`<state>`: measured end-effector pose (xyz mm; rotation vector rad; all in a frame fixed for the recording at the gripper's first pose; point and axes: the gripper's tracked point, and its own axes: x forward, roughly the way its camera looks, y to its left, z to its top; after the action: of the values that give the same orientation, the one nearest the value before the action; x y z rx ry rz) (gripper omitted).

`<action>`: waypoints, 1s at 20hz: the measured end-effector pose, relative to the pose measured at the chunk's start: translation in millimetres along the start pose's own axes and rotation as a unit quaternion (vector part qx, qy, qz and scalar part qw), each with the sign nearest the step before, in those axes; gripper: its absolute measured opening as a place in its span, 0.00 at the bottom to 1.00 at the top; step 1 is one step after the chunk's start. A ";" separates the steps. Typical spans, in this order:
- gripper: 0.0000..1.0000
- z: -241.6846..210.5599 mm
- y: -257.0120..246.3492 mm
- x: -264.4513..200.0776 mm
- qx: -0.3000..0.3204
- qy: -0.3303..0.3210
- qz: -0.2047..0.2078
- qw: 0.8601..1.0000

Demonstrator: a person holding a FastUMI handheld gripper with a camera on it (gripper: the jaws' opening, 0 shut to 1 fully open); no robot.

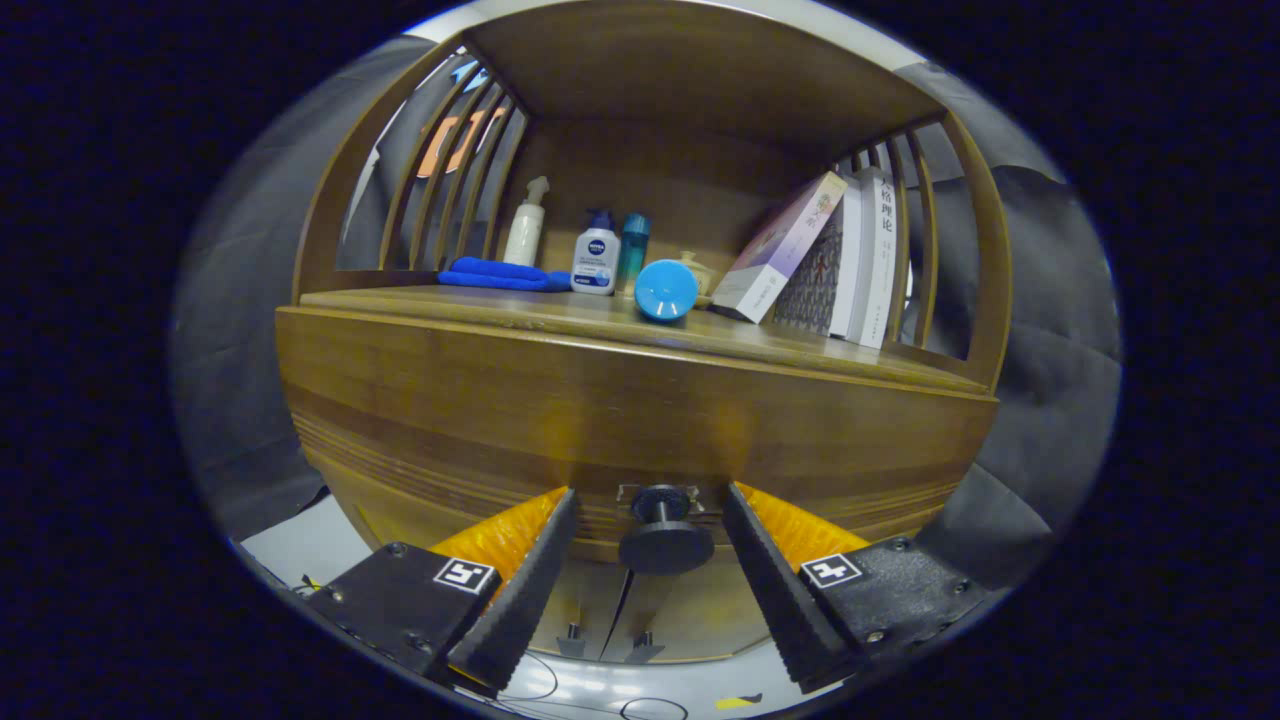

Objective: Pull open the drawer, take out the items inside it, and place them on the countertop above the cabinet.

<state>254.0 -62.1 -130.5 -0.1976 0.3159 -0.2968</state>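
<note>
My camera rides low on my gripper [650,500], looking straight along both fingers at the drawer front [640,410], very close. It tilts slightly upward, so the countertop [560,312] sits across mid-frame, and the knob [665,530] sits at bottom centre between my spread fingers.

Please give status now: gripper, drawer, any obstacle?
Gripper open, fingers either side of drawer knob, not gripping. Drawer shut. Nothing between fingers and knob.
</note>
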 end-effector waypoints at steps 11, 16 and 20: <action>1.00 14.4 2.6 -46.3 -0.004 0.000 0.028 1.000; 1.00 22.2 4.7 -106.9 0.025 -0.021 0.054 0.998; 1.00 38.7 -10.0 -160.5 0.048 -0.056 0.054 0.996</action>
<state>118.6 -15.1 -47.9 -0.1009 0.1998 -0.1925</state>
